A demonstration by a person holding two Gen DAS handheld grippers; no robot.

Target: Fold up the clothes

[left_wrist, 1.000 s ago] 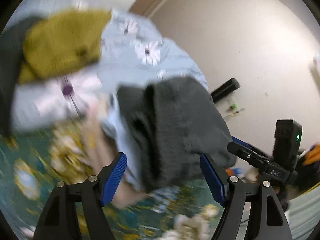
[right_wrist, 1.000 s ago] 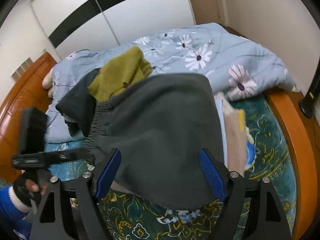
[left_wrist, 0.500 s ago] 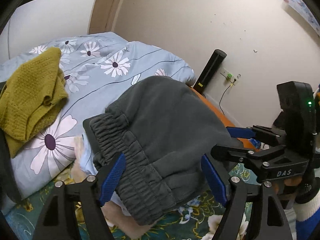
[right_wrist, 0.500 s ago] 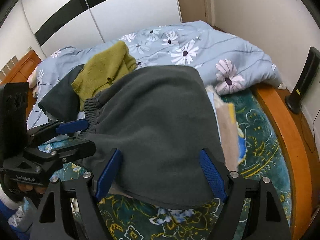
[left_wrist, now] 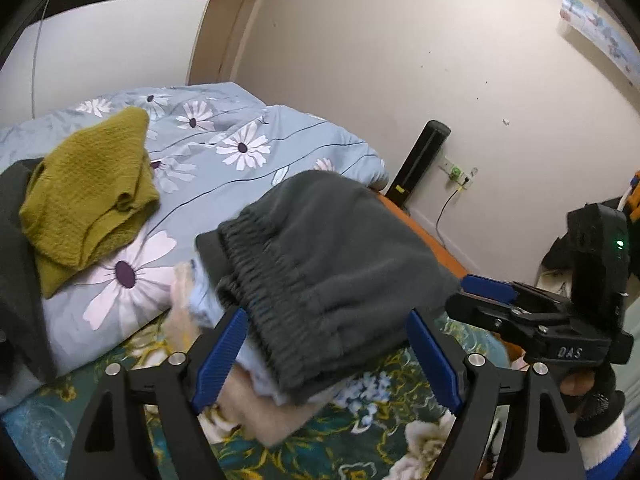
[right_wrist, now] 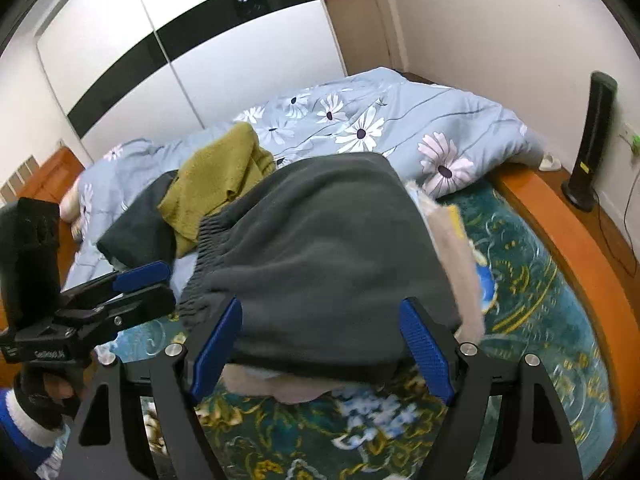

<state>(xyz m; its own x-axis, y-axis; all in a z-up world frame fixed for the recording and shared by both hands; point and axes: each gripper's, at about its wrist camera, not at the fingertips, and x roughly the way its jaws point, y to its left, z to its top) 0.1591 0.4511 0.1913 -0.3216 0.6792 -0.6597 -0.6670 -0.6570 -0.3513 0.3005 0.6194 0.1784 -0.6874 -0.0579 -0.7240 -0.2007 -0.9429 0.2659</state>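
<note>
A folded dark grey fleece garment [left_wrist: 332, 264] with an elastic waistband lies on top of a stack of folded clothes, over a light blue piece [left_wrist: 200, 304] and a beige one [left_wrist: 256, 412]. It also shows in the right wrist view [right_wrist: 328, 256]. My left gripper [left_wrist: 324, 360] is open, its blue pads on either side of the stack's near edge. My right gripper [right_wrist: 320, 344] is open too, straddling the stack from the other side. Neither holds anything.
An olive knitted sweater [left_wrist: 88, 192] and a dark garment [right_wrist: 140, 220] lie on the blue daisy quilt [left_wrist: 248, 148] behind the stack. The teal floral bedspread [right_wrist: 532, 304] has an orange wooden bed edge [right_wrist: 580, 256]. A black tower device [right_wrist: 592, 140] stands by the wall.
Both grippers have drawn back and risen a little from the stack, and the left view has swung up toward the wall. The stack has stayed in place.
</note>
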